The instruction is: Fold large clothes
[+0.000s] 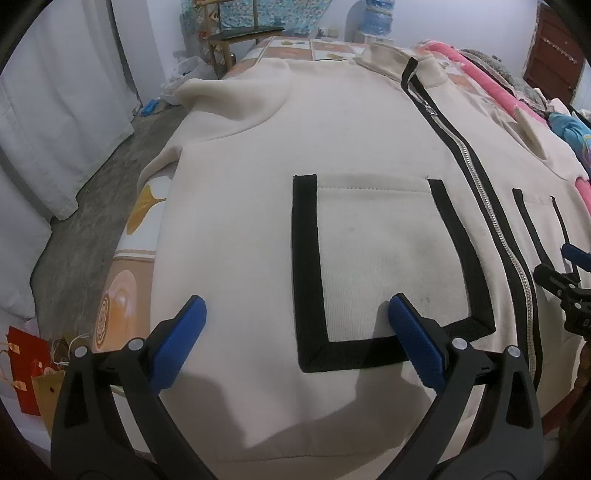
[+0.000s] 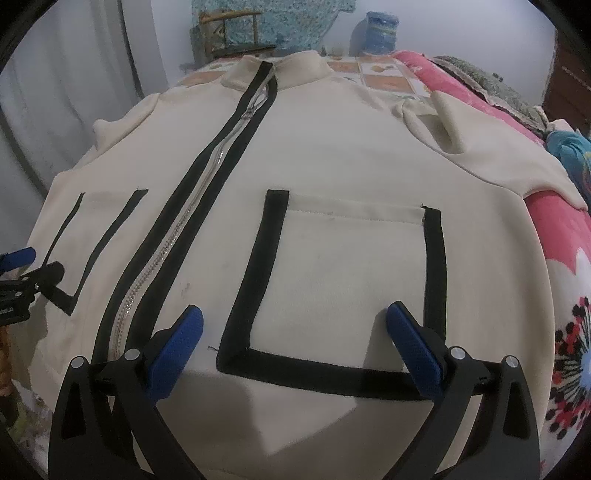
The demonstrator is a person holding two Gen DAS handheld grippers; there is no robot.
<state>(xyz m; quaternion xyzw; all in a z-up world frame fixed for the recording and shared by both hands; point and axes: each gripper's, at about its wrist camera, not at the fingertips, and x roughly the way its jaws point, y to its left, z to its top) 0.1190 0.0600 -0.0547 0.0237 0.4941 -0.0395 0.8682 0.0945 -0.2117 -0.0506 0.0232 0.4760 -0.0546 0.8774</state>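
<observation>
A cream zip-up jacket (image 1: 240, 155) with black-trimmed pockets lies spread flat, front up, on a bed; it also shows in the right wrist view (image 2: 332, 147). Its zipper (image 1: 476, 177) runs from collar to hem, also visible in the right wrist view (image 2: 195, 206). My left gripper (image 1: 297, 308) is open and empty, hovering over the hem below one black-trimmed pocket (image 1: 373, 258). My right gripper (image 2: 295, 317) is open and empty over the hem below the other pocket (image 2: 351, 273). Each gripper shows at the edge of the other's view: the right gripper (image 1: 565, 280), the left gripper (image 2: 26, 273).
The bed has a patterned sheet (image 1: 125, 273) and a pink floral blanket (image 2: 569, 295) on the right. The grey floor (image 1: 85, 206), white curtains (image 1: 55, 110) and paper bags (image 1: 29, 373) lie left. A wooden chair (image 1: 236, 37) and water bottle (image 2: 380, 33) stand behind.
</observation>
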